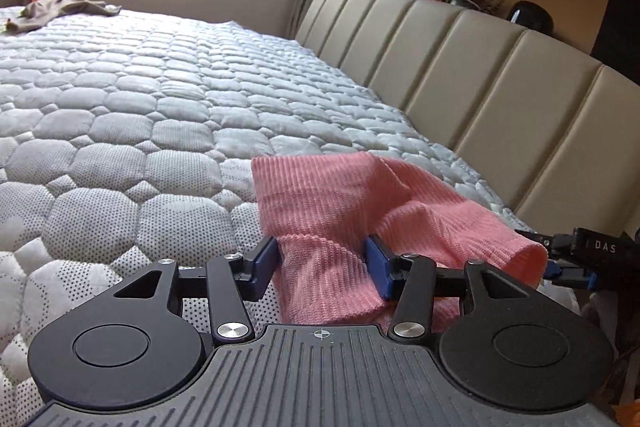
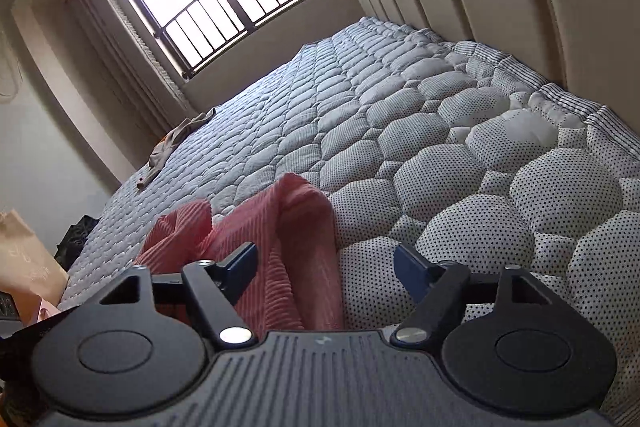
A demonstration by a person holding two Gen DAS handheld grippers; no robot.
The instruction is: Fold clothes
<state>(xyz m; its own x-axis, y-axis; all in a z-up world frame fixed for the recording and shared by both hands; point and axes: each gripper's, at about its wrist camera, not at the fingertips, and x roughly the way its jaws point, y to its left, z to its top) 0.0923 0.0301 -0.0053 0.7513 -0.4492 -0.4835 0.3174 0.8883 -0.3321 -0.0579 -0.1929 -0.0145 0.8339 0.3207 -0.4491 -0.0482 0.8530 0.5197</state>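
Left gripper has its blue pads spread, with a bunched fold of the pink knit garment between them but not pinched. Right gripper is also spread wide, the same cloth lying across its left pad. The garment sits crumpled on the bed near the edge along the headboard. Each gripper should probably close on a single hem layer, not a bunch, then draw the cloth flat.

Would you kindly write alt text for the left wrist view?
The open left gripper straddles a pink ribbed knit garment lying on a quilted grey mattress. A padded beige headboard runs along the right.
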